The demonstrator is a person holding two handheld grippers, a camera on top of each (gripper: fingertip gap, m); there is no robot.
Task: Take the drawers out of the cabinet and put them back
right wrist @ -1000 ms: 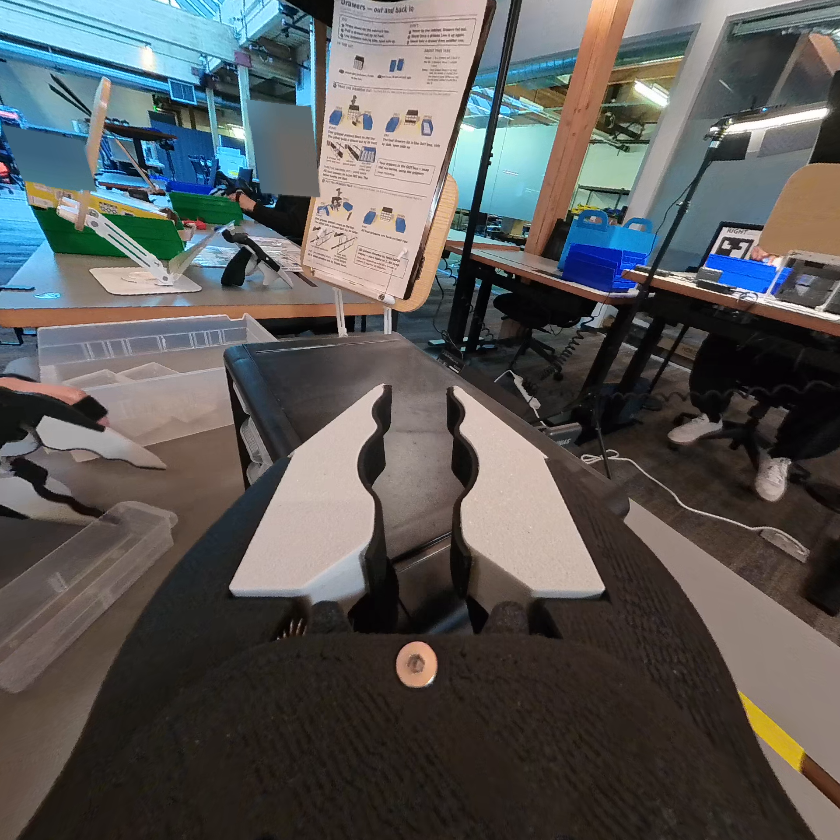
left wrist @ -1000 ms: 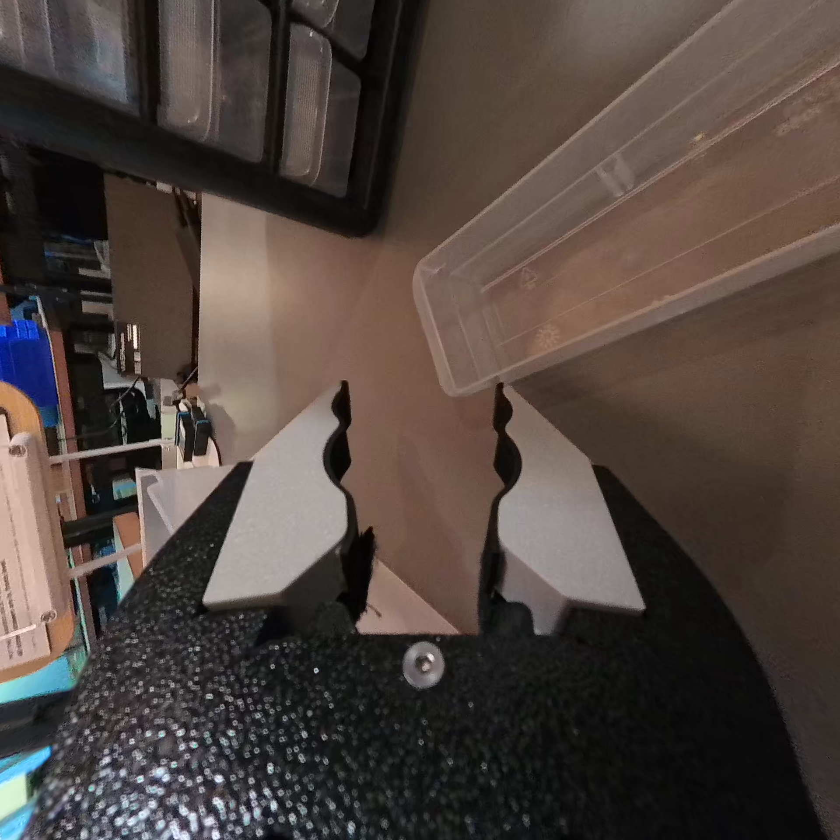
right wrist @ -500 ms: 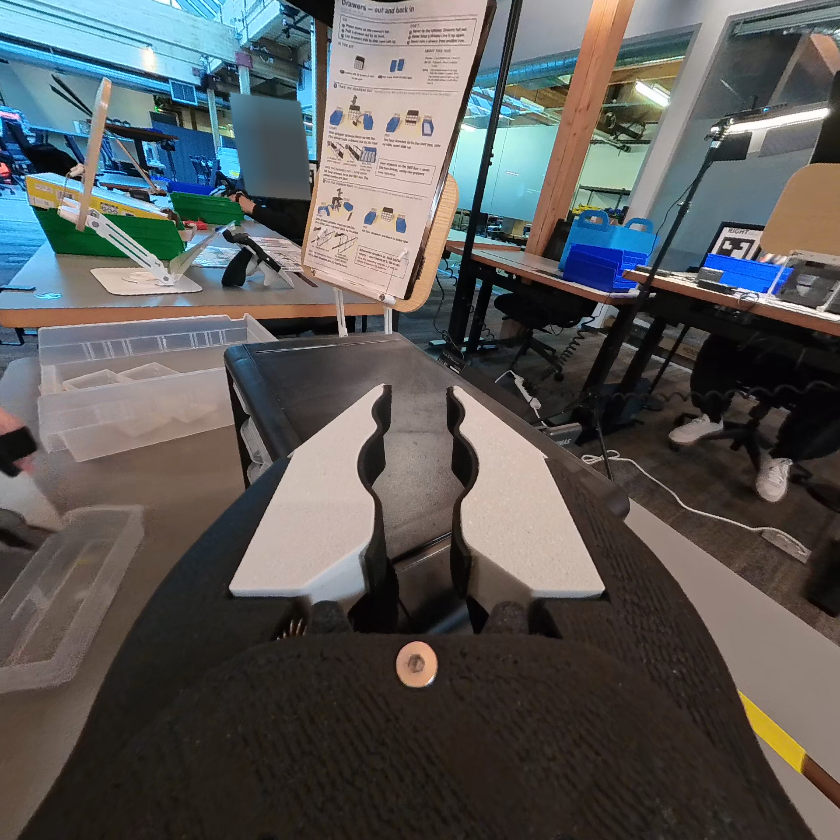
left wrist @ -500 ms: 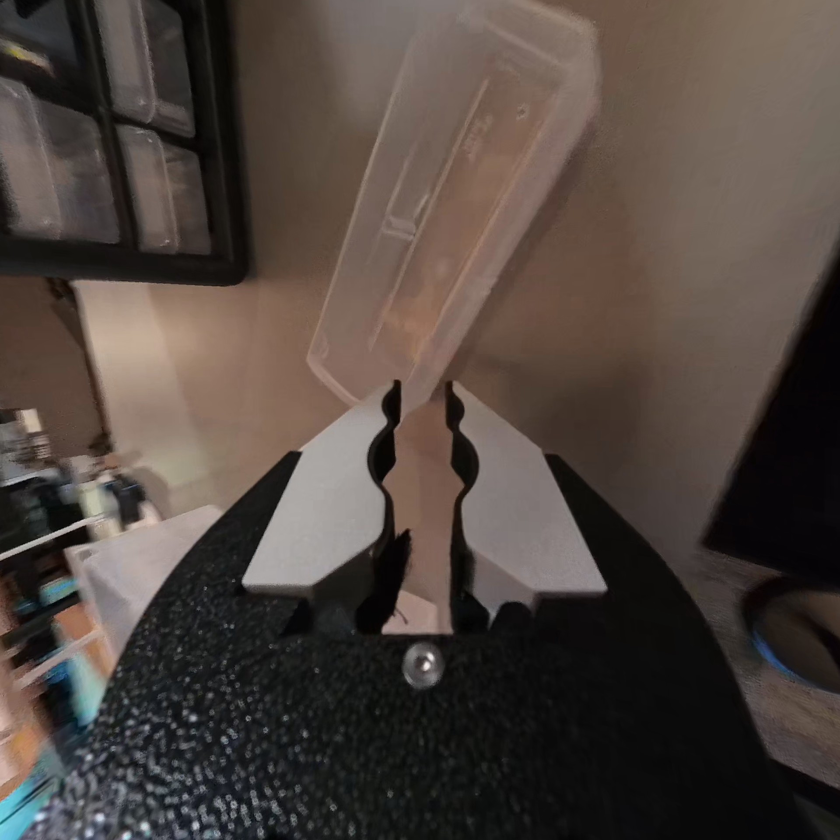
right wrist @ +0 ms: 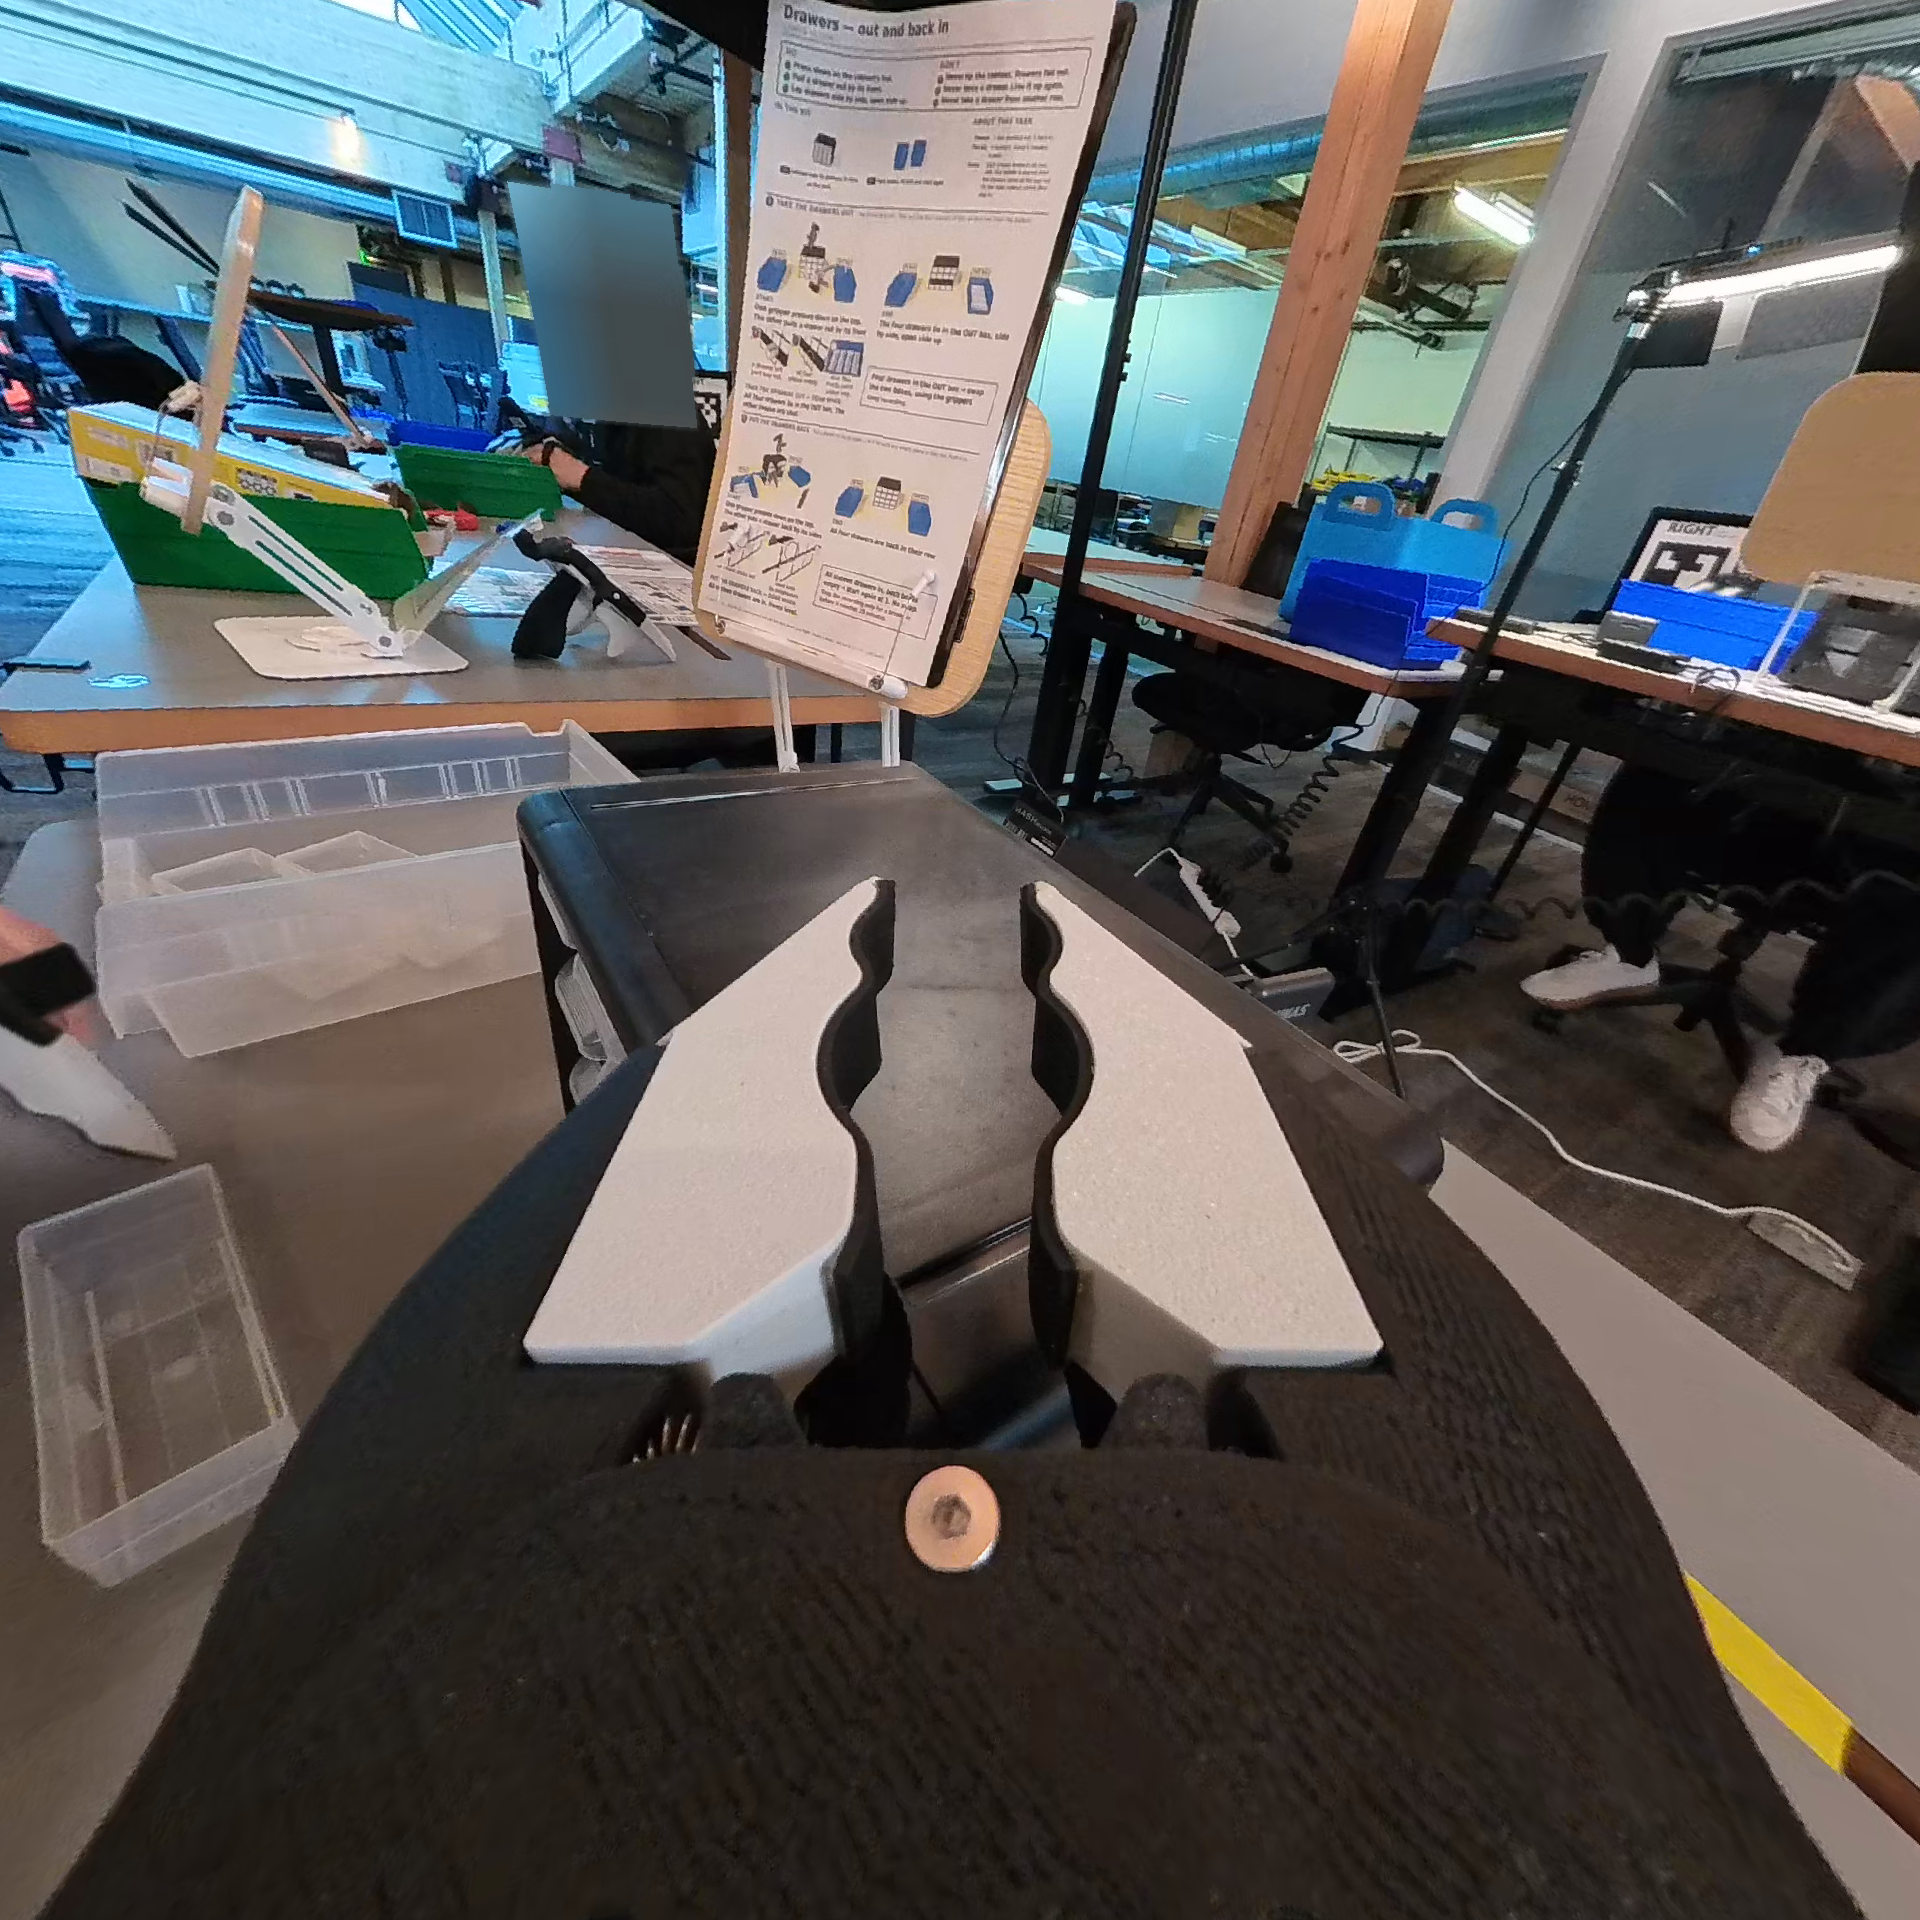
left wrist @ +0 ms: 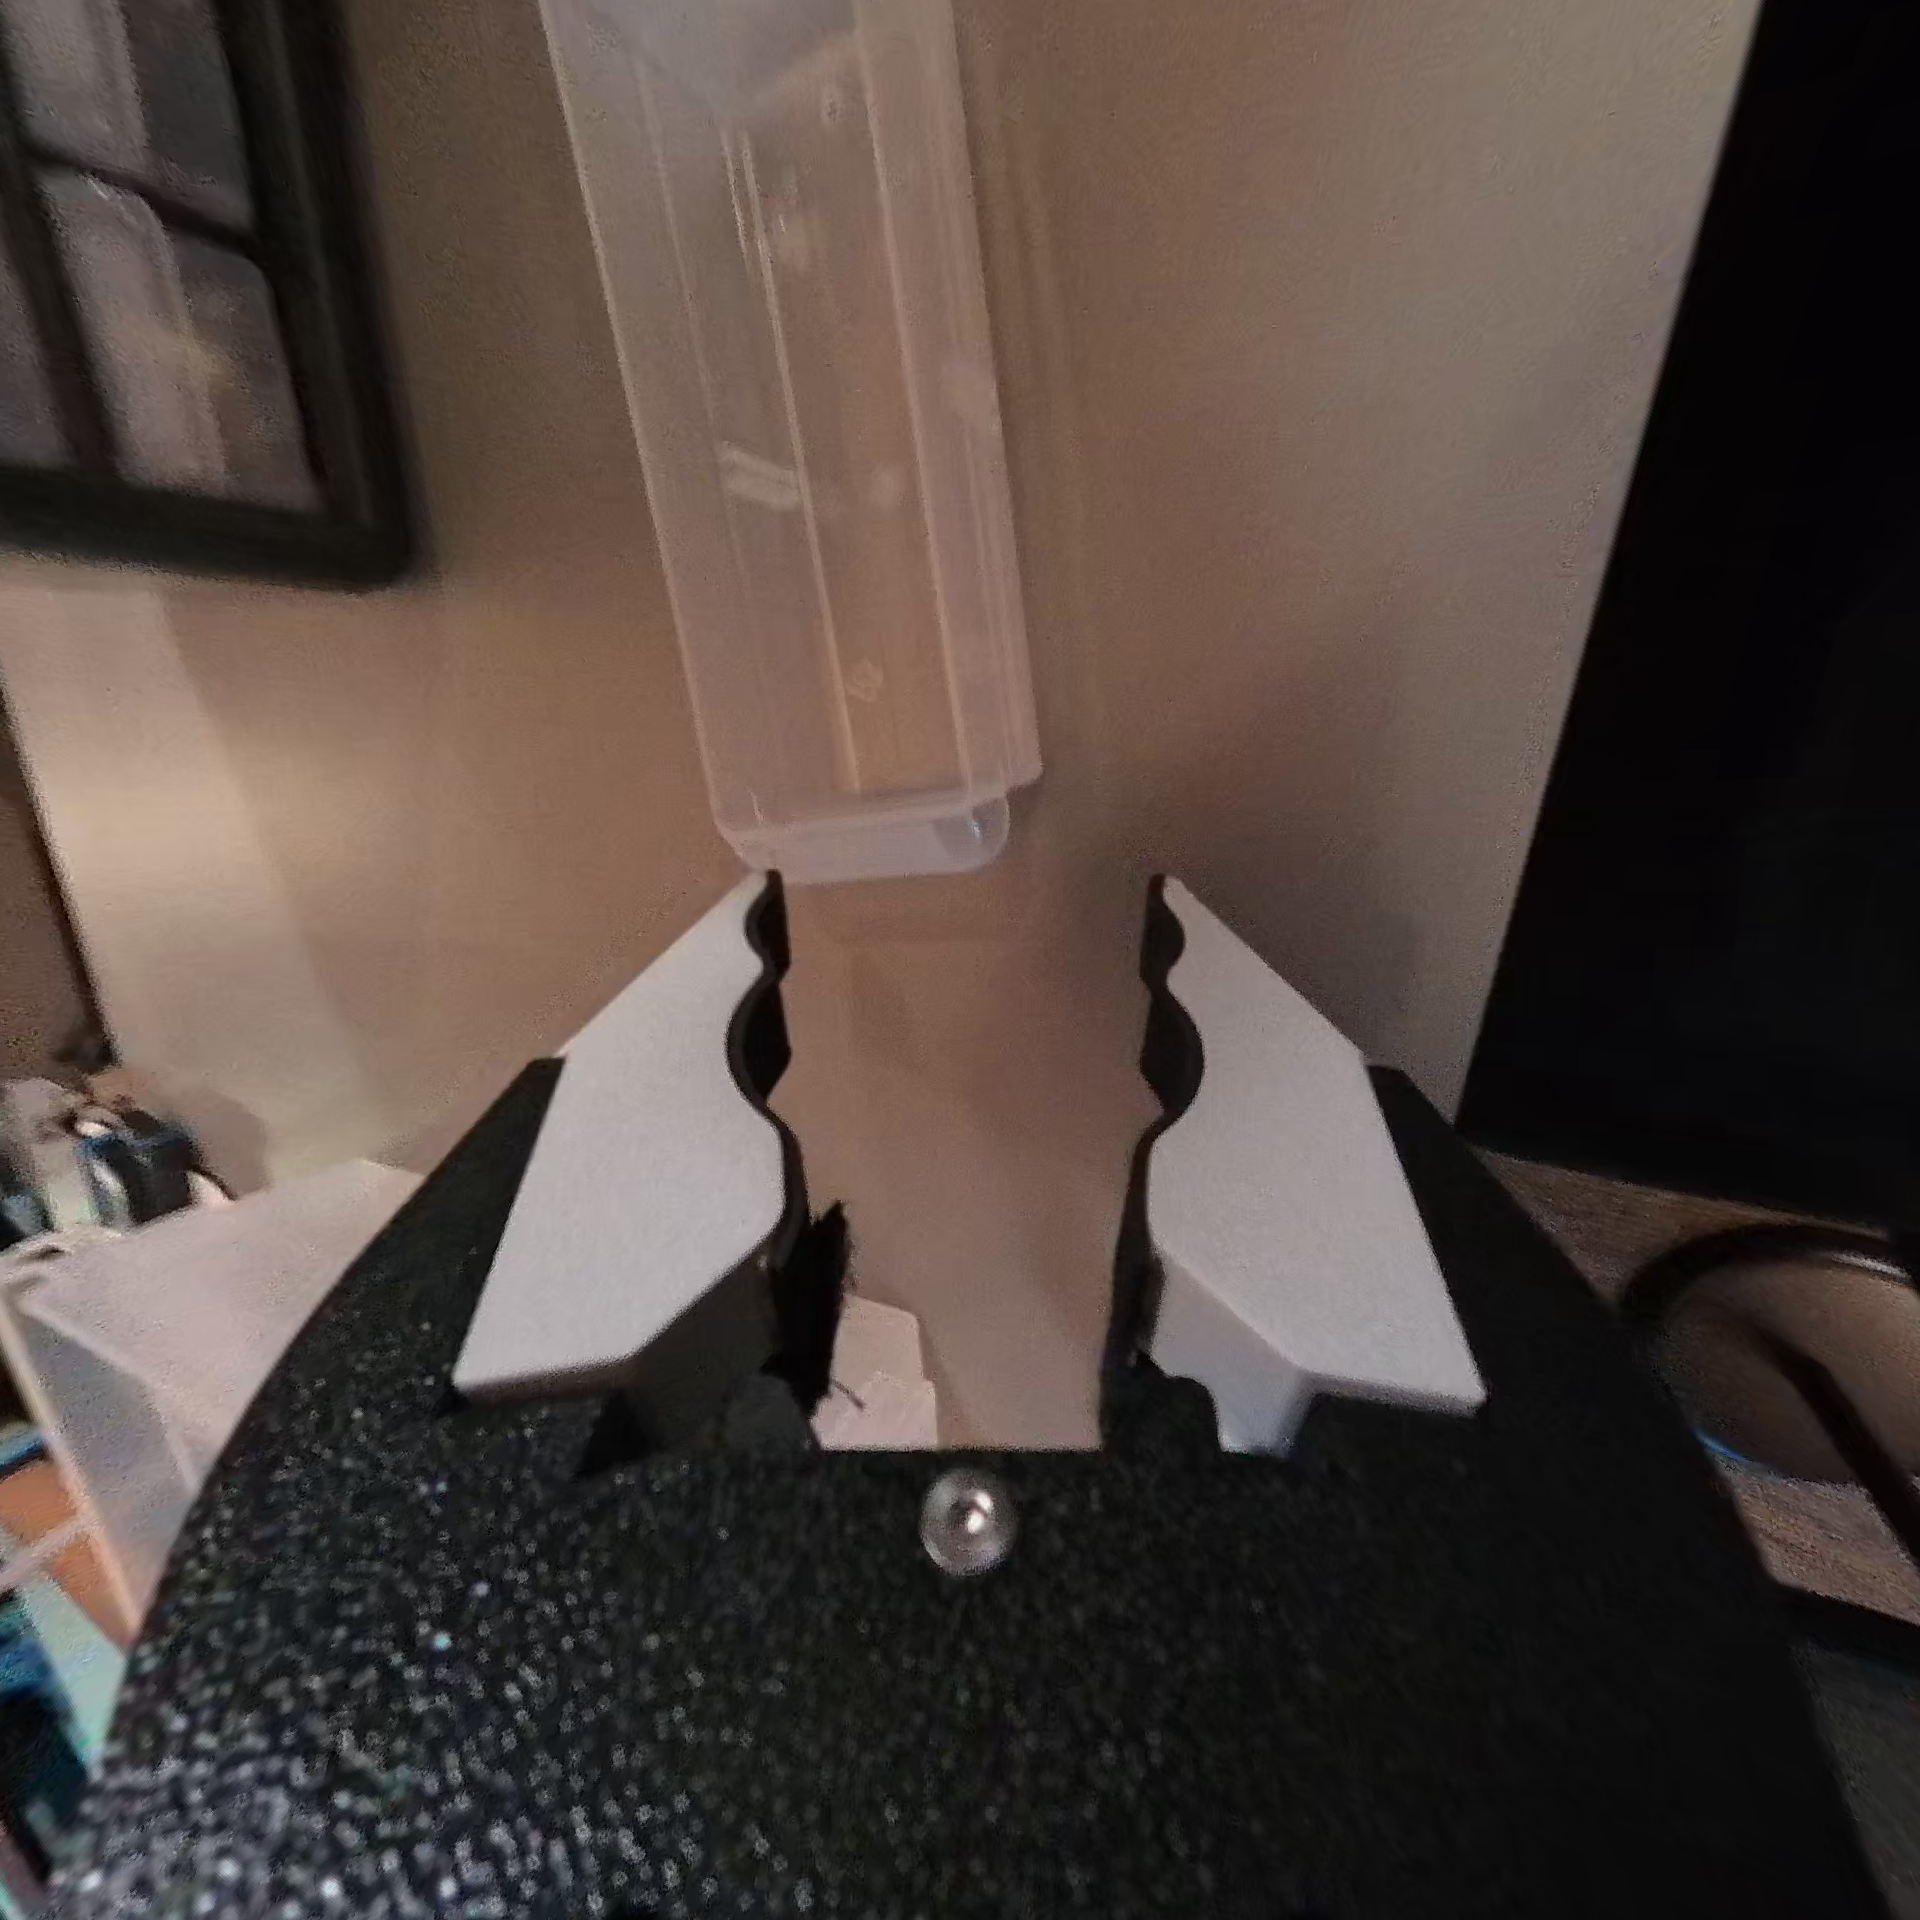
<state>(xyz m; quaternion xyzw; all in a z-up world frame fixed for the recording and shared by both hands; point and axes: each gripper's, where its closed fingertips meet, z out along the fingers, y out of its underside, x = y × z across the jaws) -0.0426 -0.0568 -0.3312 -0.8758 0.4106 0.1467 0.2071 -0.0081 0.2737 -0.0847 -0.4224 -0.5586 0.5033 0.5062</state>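
The left tool [left wrist: 966, 883] has its two white fingers spread wide, holding nothing. Half a second ago they were nearly together at the near corner of the clear drawer [left wrist: 821, 436]; now they have parted. That drawer lies on the grey desk [left wrist: 1299, 520], open side up, its short end just beyond the left fingertip [left wrist: 764, 894]; whether tip and drawer touch cannot be told. In the left wrist view the drawer now runs almost straight away from the tool, whereas earlier it slanted off to the right. In the right wrist view the same drawer [right wrist: 145, 1361] lies on the desk to the left of the black cabinet [right wrist: 790, 883], well apart from it, and the left tool's white tip [right wrist: 88, 1107] sits just beyond the drawer's far end.

The right tool [right wrist: 956, 899] rests over the cabinet's flat top, its fingers a narrow gap apart with nothing between them, the same as in both earlier frames. The cabinet's front [left wrist: 177, 343] shows drawers seated in its slots. A clear bin [right wrist: 322, 883] holding more small drawers stands on the desk just left of the cabinet, behind the loose drawer. An instruction sheet on a stand [right wrist: 904, 343] rises behind the cabinet.
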